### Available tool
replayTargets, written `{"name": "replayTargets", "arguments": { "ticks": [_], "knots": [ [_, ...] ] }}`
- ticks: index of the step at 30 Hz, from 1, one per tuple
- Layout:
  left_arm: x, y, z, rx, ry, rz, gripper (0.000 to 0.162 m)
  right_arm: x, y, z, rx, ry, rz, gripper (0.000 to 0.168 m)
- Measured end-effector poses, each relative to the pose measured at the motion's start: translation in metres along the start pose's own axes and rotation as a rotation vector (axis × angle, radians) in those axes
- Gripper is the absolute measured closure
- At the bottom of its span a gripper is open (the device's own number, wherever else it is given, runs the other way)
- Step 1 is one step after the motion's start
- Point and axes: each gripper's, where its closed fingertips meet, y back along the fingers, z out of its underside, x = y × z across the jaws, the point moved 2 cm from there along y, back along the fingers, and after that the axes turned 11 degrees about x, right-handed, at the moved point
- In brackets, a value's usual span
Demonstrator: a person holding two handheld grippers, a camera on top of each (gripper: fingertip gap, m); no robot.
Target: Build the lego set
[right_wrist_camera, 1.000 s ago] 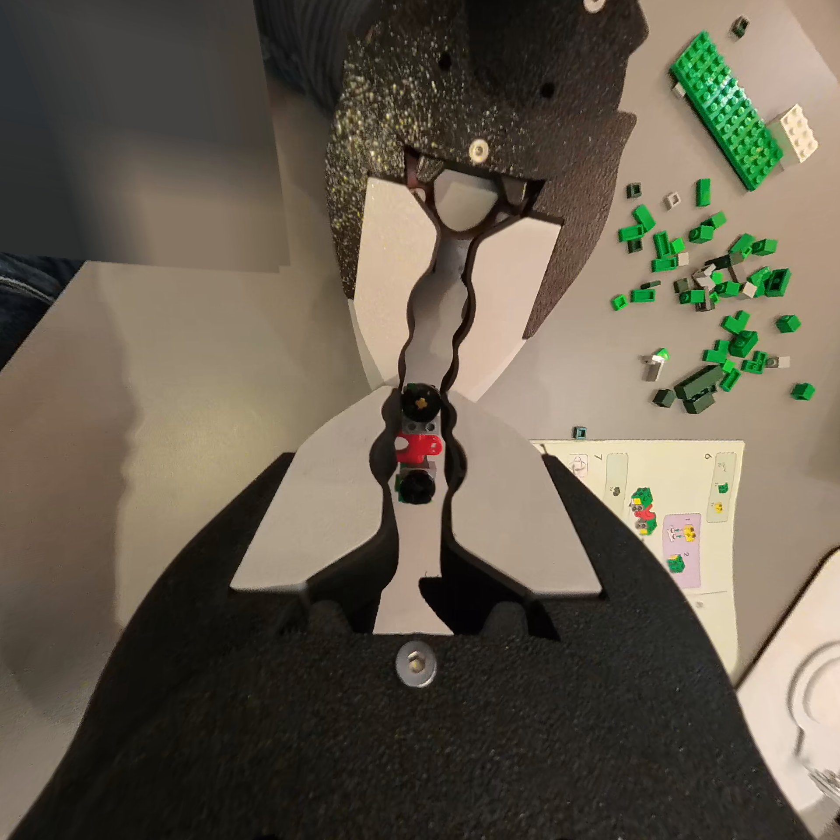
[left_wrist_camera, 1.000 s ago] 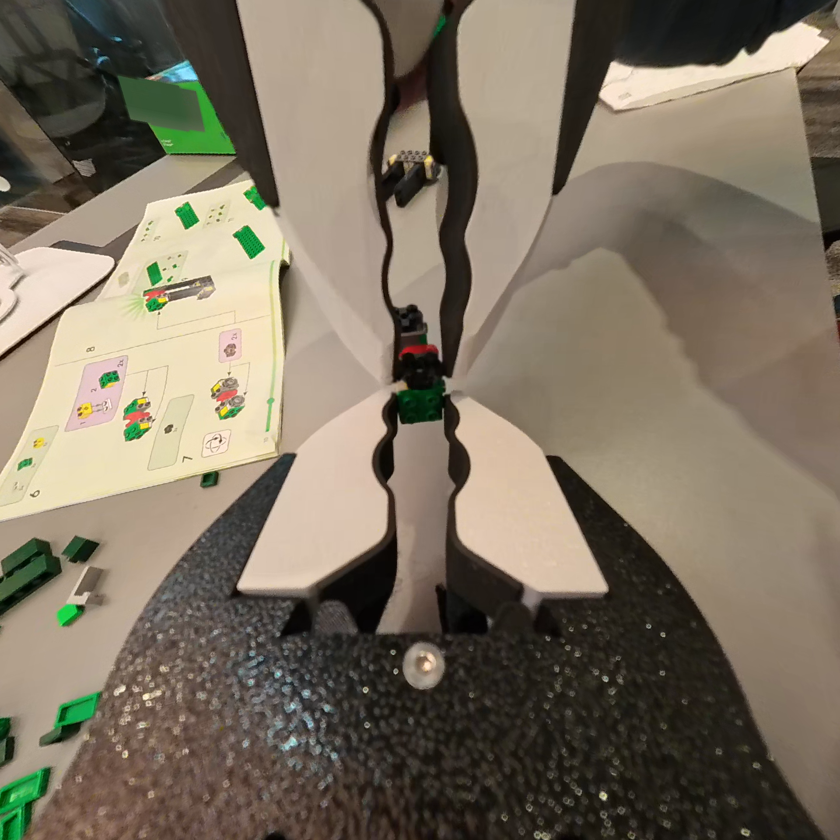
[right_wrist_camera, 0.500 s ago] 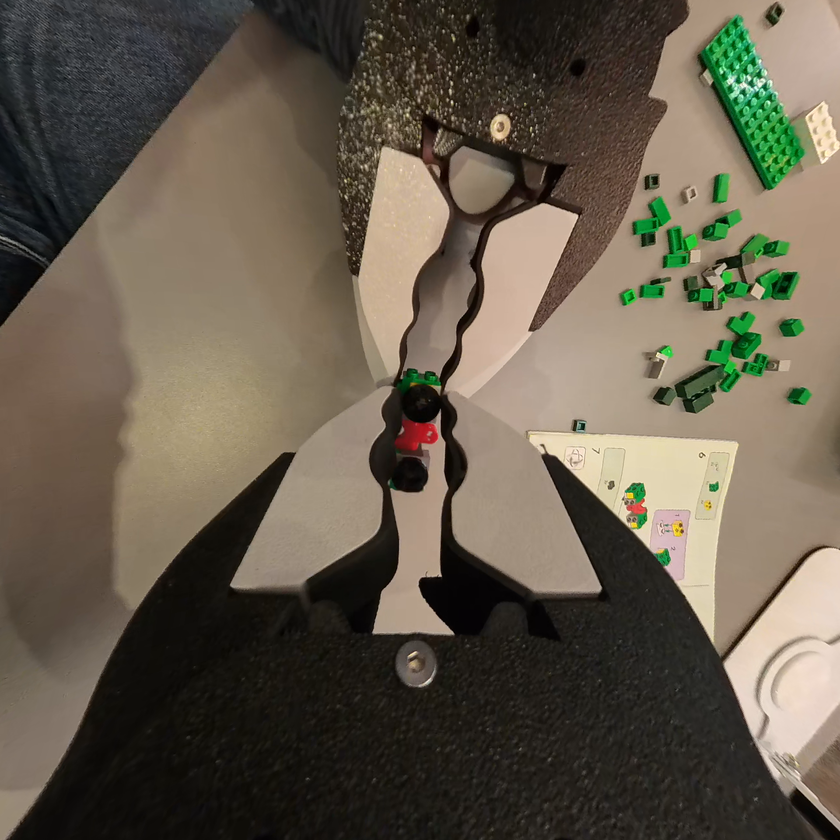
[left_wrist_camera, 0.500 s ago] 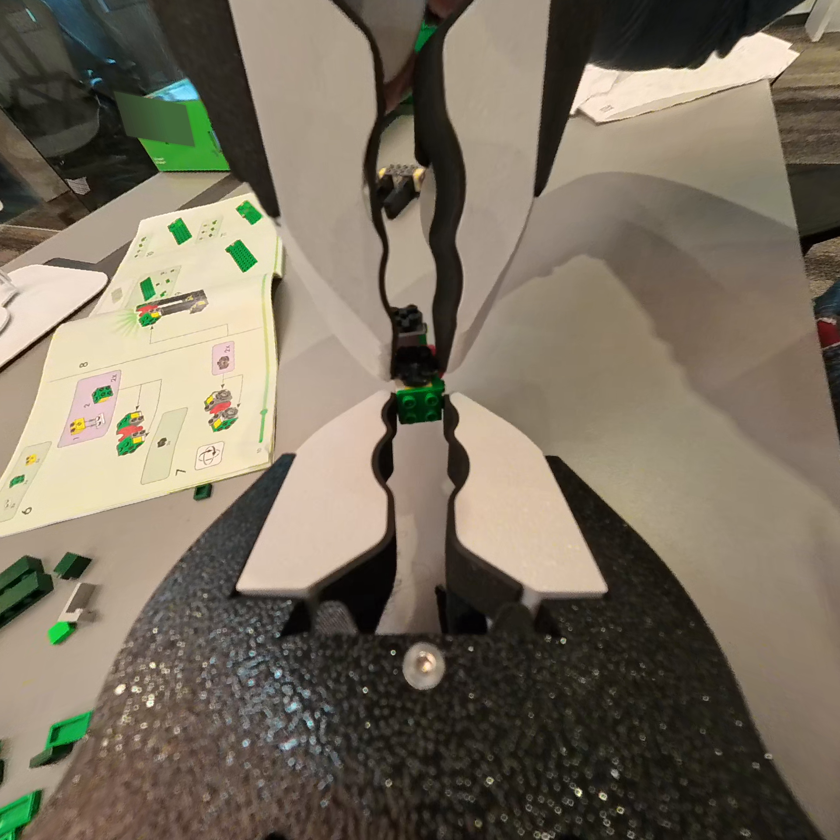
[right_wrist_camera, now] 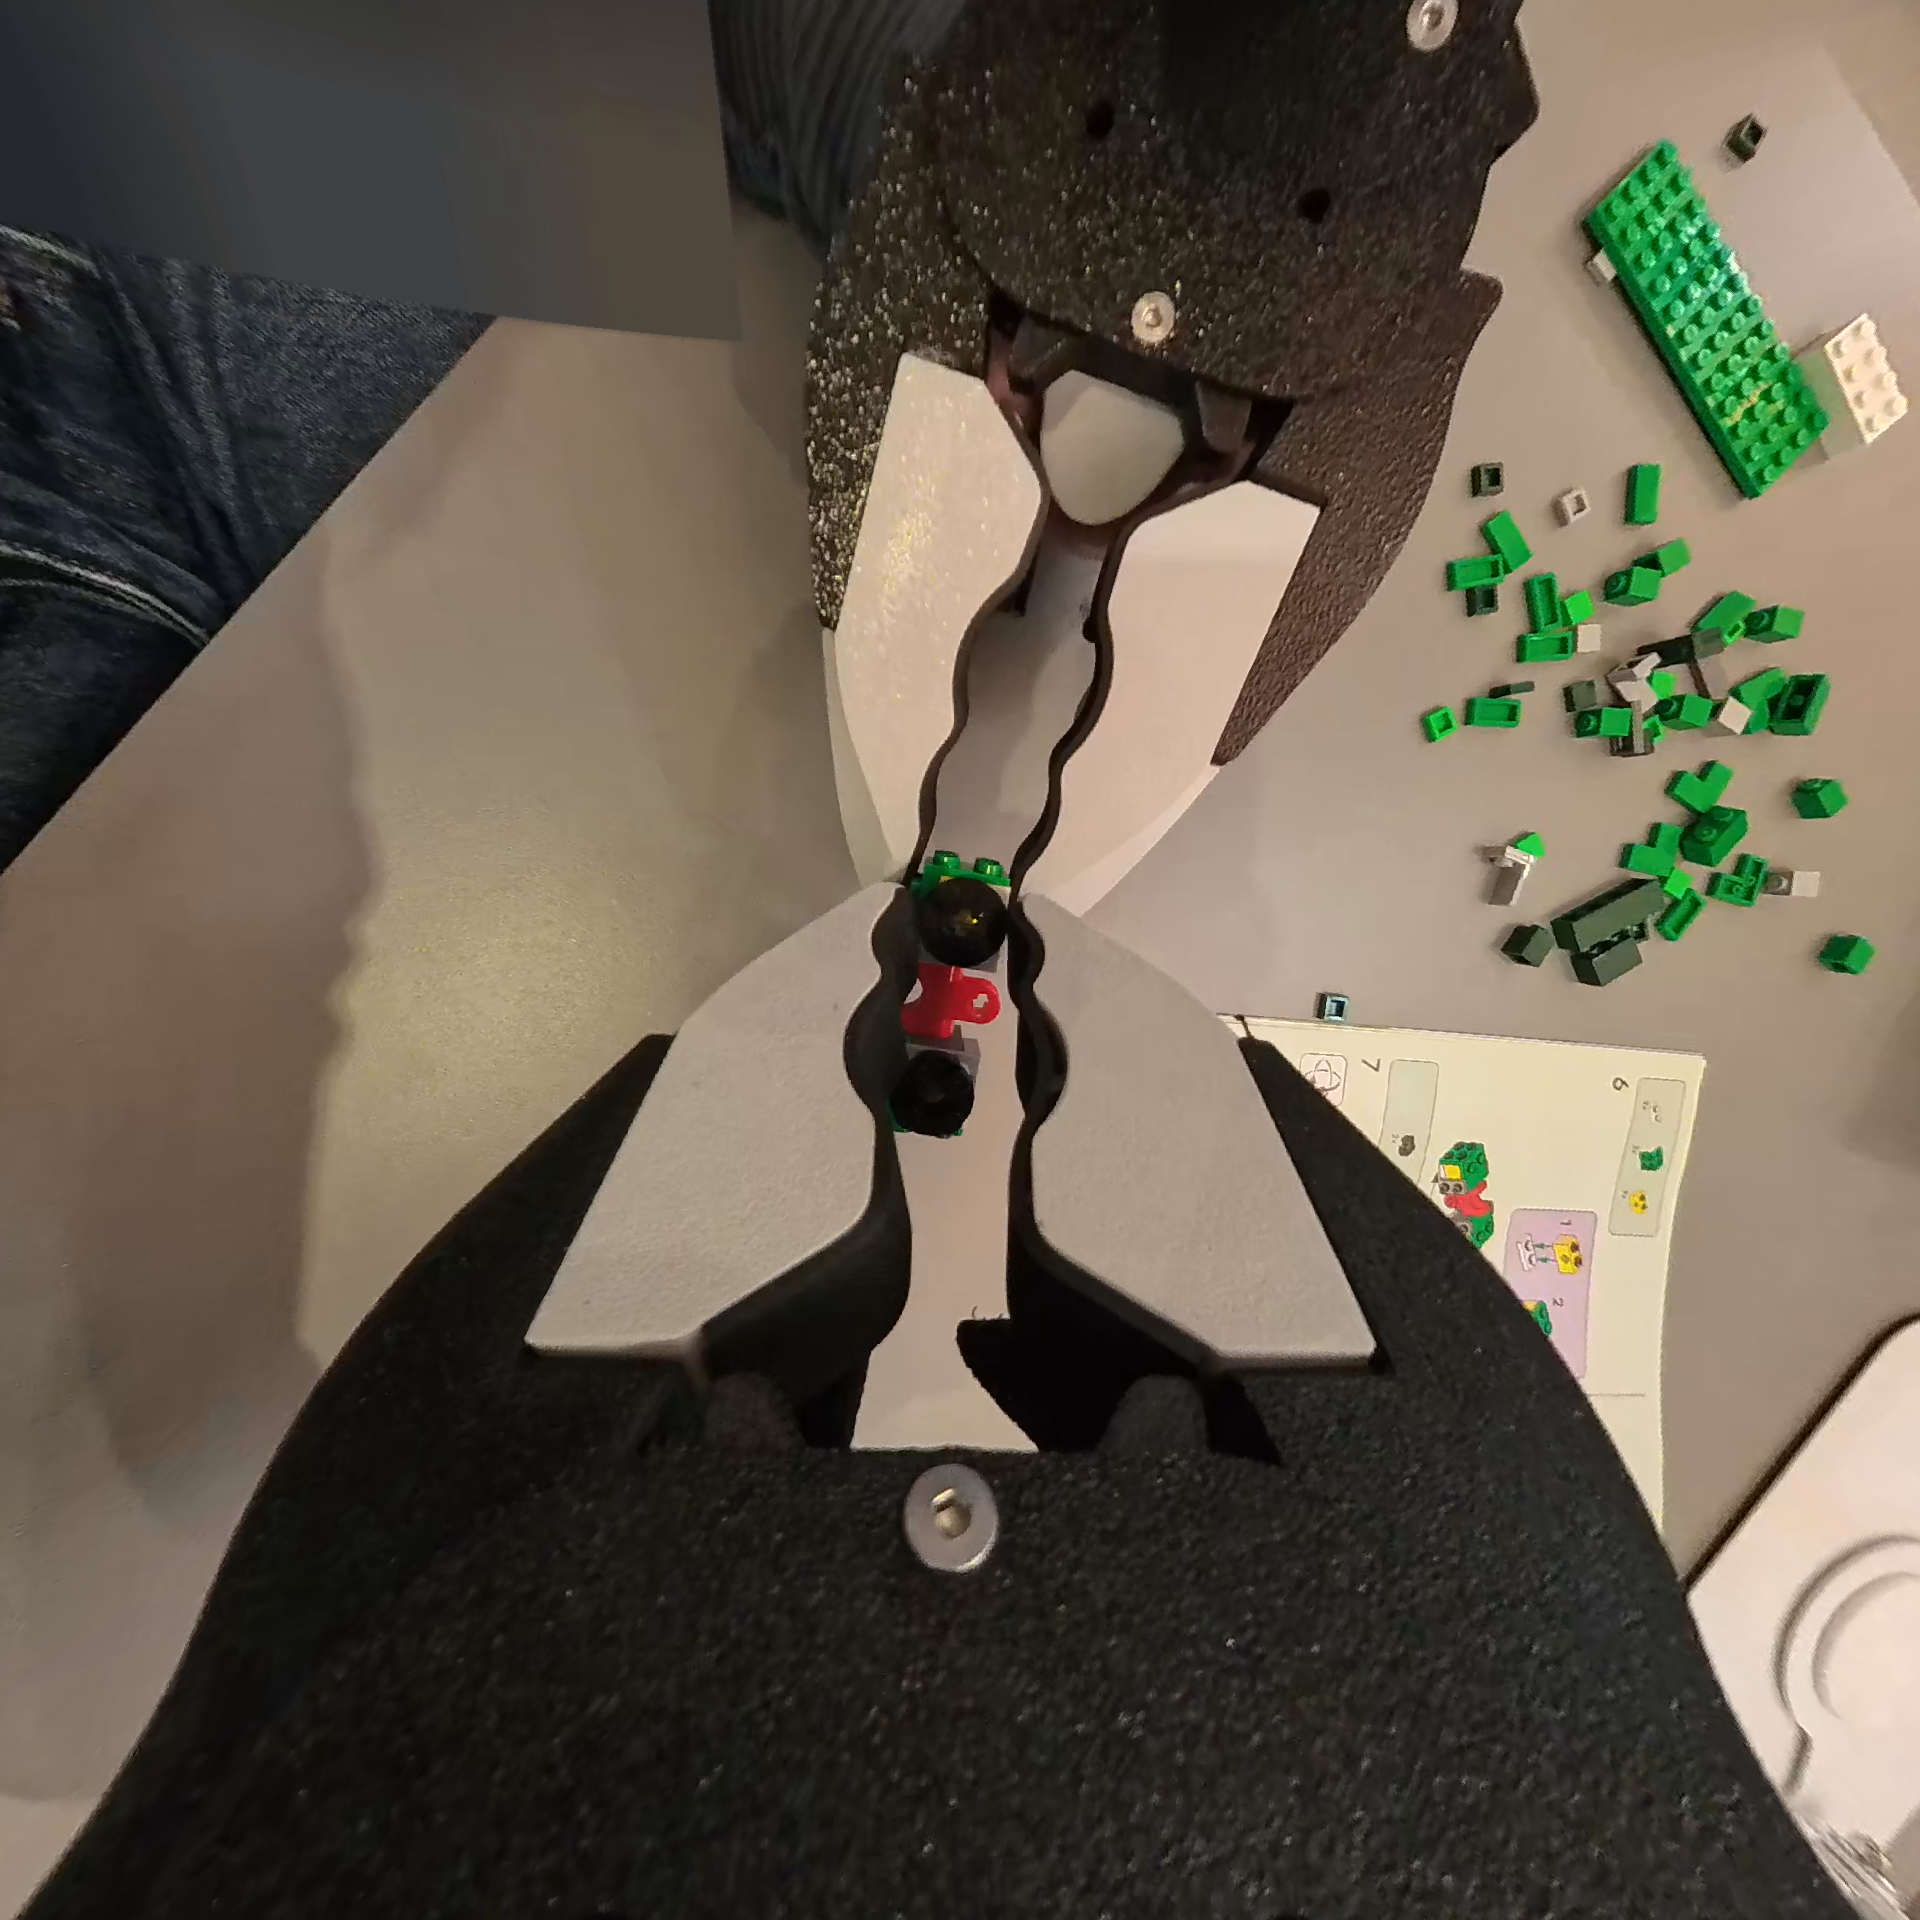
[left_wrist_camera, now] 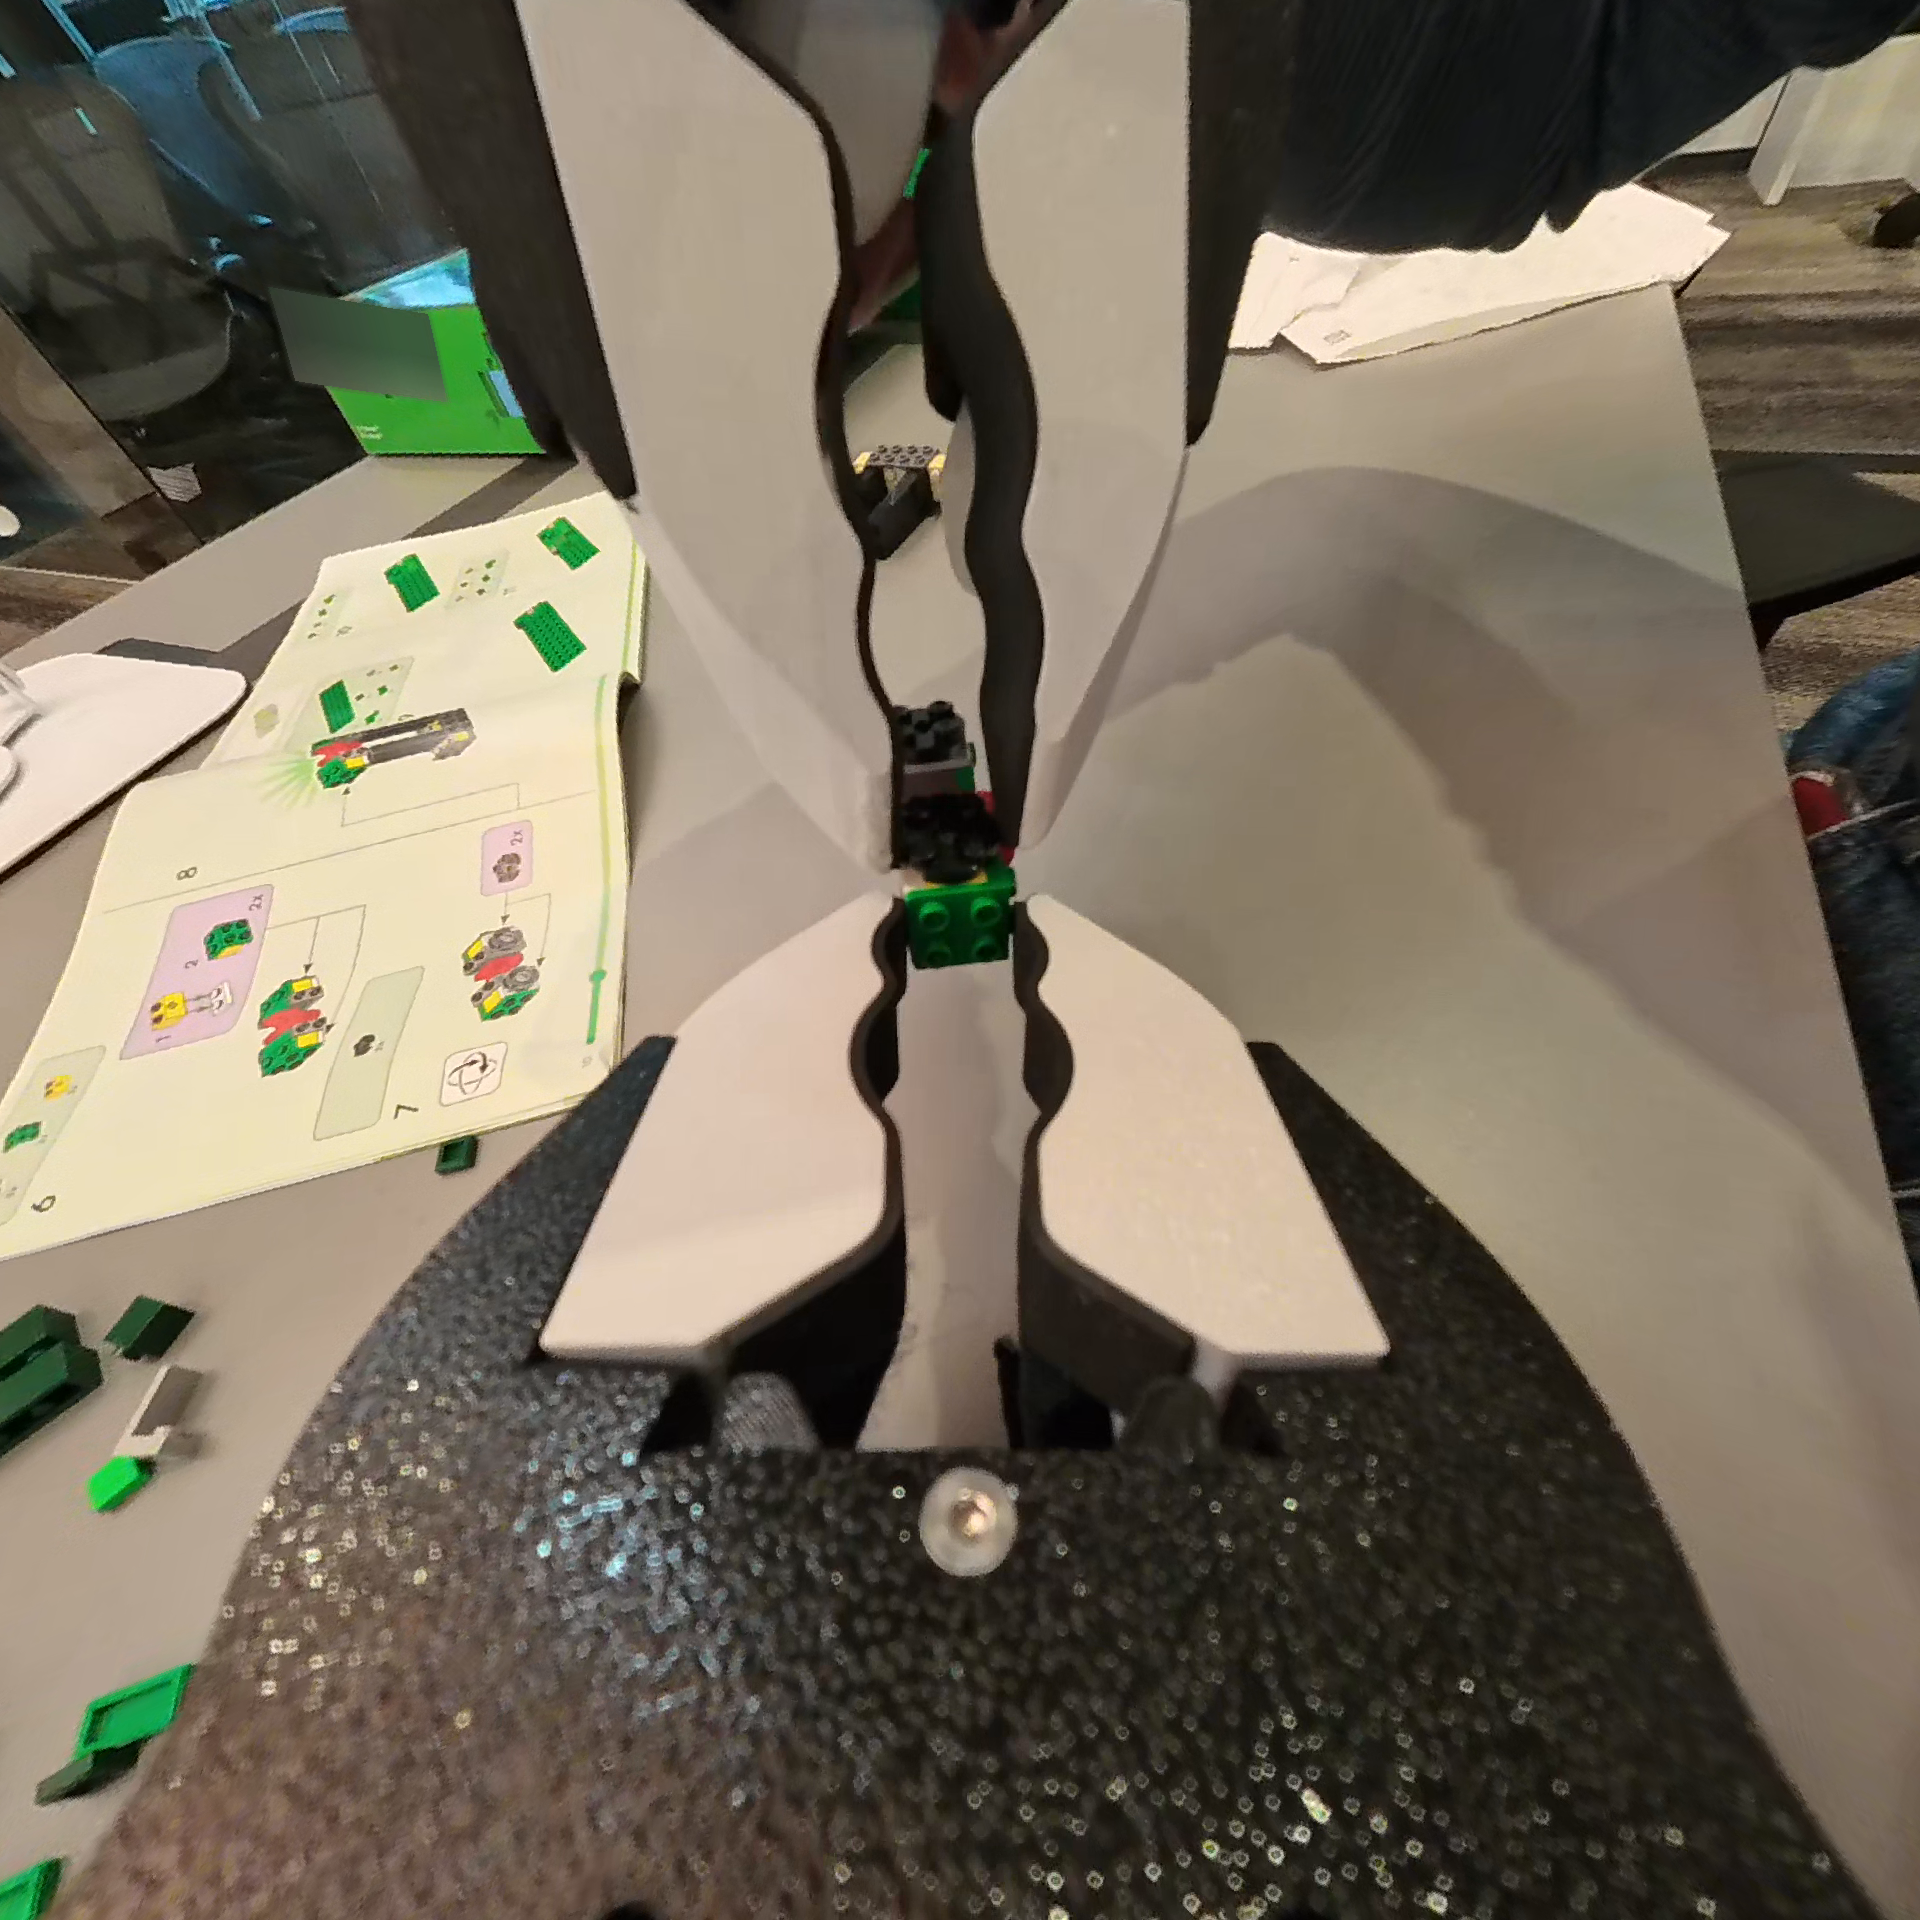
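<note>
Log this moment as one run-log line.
left claw: shut on green brick | right claw: shut on subassembly | pieces touching, above table

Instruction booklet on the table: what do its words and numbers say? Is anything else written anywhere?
Open pale-green paper instruction booklet: printed step numbers and tiny count marks beside brick drawings; I don't read writing out.
Bright green cardboard box: small print, too blurred to read.
White paper sheets: tiny dark mark, too small to read.
Small green, black and red brick assembly: no writing shows.
</note>
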Motion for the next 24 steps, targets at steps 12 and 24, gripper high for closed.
{"name": "replayTargets", "arguments": {
  "ticks": [12,24],
  "knots": [
    [-0.0009,0.0003,0.0005,0.001,0.021,-0.002,0.143,0.0015,-0.0001,0.0026,0.002,-0.021,-0.002,0.152],
    [-0.0037,0.0017,0.0001,0.004,0.047,-0.019,0.143,0.0058,0.0041,0.0022,0.022,-0.011,0.049,0.149]
  ]
}}
